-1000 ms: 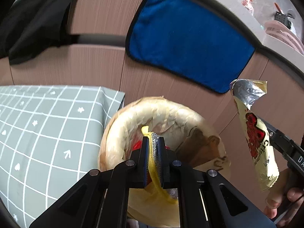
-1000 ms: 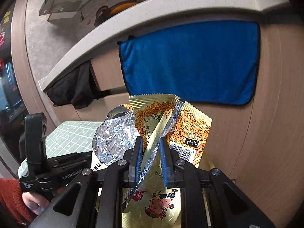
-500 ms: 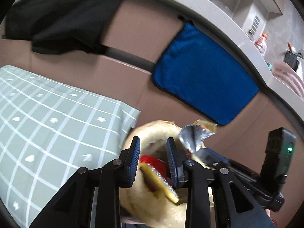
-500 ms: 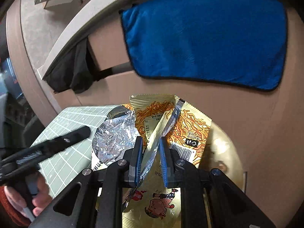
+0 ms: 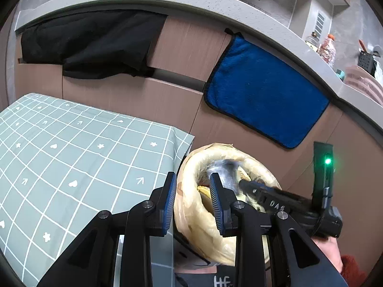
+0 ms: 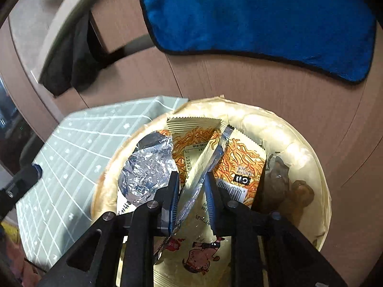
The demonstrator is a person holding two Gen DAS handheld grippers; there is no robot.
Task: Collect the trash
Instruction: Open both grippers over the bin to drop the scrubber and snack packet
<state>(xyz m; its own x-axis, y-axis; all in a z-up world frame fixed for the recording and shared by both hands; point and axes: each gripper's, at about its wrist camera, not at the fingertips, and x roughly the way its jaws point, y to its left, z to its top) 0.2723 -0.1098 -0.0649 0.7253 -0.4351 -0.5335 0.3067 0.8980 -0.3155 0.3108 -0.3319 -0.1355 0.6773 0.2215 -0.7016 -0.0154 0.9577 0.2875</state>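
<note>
Both grippers tilt down toward the bin [image 6: 311, 148], right gripper [image 6: 191, 191] opening.

The right gripper [image 6: 191, 198] hangs over the open mouth of a trash bin [image 6: 318, 167] lined with a yellowish bag, its jaws opening around a narrow sachet [image 6: 203, 165] that stands between them. Against it lean an orange noodle wrapper [image 6: 241, 157] and crumpled foil [image 6: 146, 167]. A blue towel [image 6: 263, 16] hangs behind; a grid-patterned cloth [image 6: 79, 153] lies left.
</note>
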